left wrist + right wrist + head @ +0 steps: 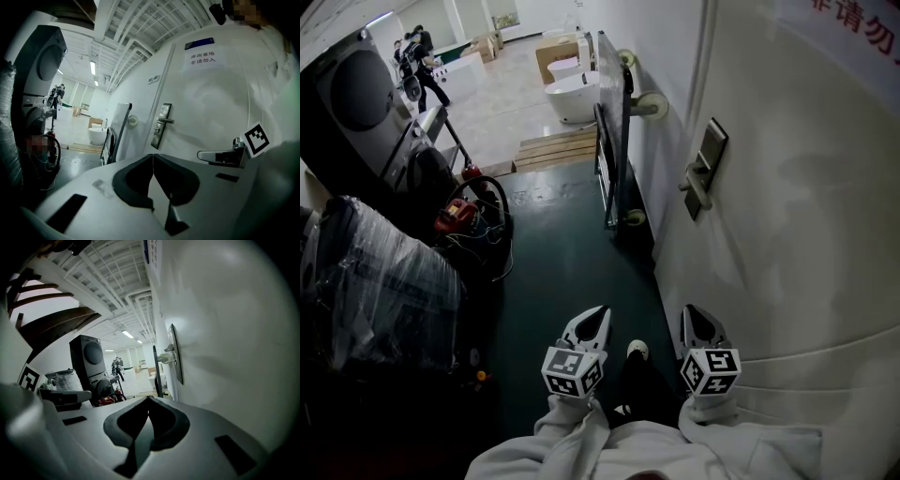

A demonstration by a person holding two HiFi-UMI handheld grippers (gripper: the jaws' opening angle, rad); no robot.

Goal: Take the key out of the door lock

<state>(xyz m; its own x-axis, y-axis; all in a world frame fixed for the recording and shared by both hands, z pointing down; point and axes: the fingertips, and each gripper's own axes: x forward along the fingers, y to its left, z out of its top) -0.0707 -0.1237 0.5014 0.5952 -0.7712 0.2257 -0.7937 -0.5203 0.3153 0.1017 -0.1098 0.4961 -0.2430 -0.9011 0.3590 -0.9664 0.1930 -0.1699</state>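
The white door (787, 244) fills the right of the head view, with a metal lock plate and lever handle (705, 167) on it. I can make out no key at this distance. Both grippers hang low and well short of the lock, jaws pointing forward. My left gripper (599, 313) is shut and empty; its view shows the lock plate (162, 123) far ahead and its jaws (153, 155) meeting at the tip. My right gripper (695, 313) hangs close beside the door, also shut and empty. Its view shows its tips (148, 398) meeting, and the handle (167, 357) ahead, seen side-on.
A dark green floor strip (562, 272) runs along the door. A flat trolley (614, 122) leans against the wall beyond the lock. At the left stand a stacked grey machine (356, 103), a plastic-wrapped load (375, 272) and red equipment with cables (459, 217). People (417, 61) stand far off.
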